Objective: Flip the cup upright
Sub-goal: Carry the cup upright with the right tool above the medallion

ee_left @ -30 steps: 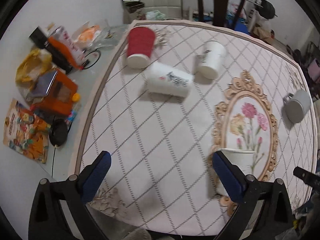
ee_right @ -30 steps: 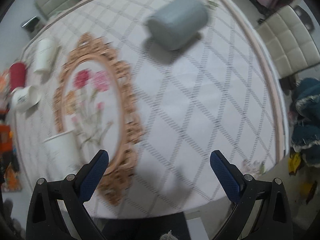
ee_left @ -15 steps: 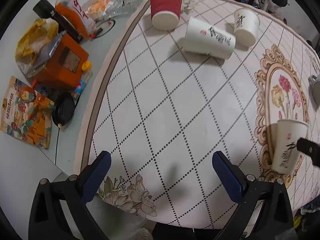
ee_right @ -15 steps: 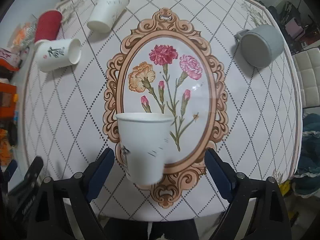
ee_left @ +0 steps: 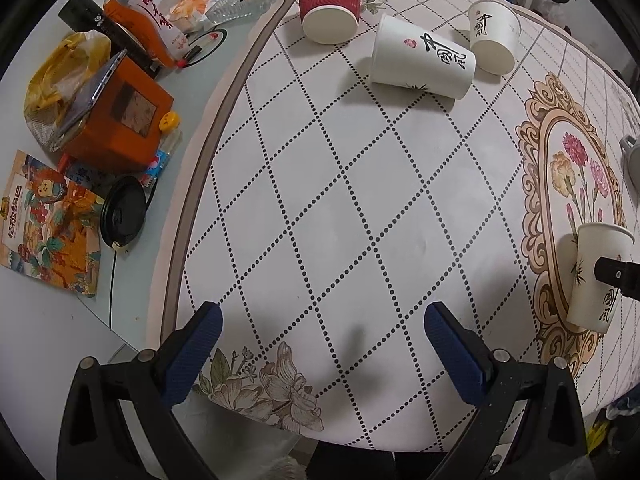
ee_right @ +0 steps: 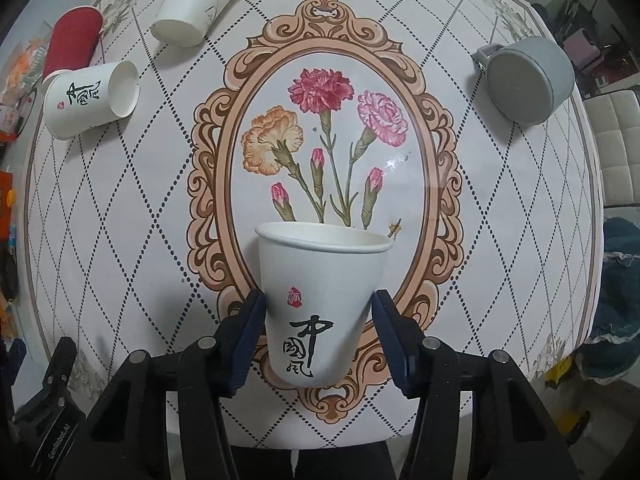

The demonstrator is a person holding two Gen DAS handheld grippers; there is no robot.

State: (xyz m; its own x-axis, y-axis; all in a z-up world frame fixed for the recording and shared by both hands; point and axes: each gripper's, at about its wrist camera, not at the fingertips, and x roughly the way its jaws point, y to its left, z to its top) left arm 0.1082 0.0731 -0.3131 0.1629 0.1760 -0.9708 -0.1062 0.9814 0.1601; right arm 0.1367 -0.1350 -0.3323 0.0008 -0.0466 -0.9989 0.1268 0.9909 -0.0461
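Left wrist view: the left gripper hangs over the near edge of the cloth with its blue fingers spread wide and nothing between them. At the far end a red cup stands mouth down, a white cup lies on its side just beside it, and another white cup stands mouth down close by. At the right edge the held cup shows mouth up, with a black finger of the right gripper across its wall. Off the cloth to the left sit an orange box and other clutter.

Right wrist view: the right gripper has its two fingers pressed on either side of the held cup, low on its wall near the base. The cup is mouth up, roughly vertical, at the lower rim of the flower frame. Whether its base touches the cloth I cannot tell. A grey mug lies on its side at the far right. The other three cups show at the far left, unturned.

By my reading, this one cup is flipped and needs only to be set down and let go. If the task covers the rest, four vessels are left: the lying white cup, the two inverted ones and the mug.
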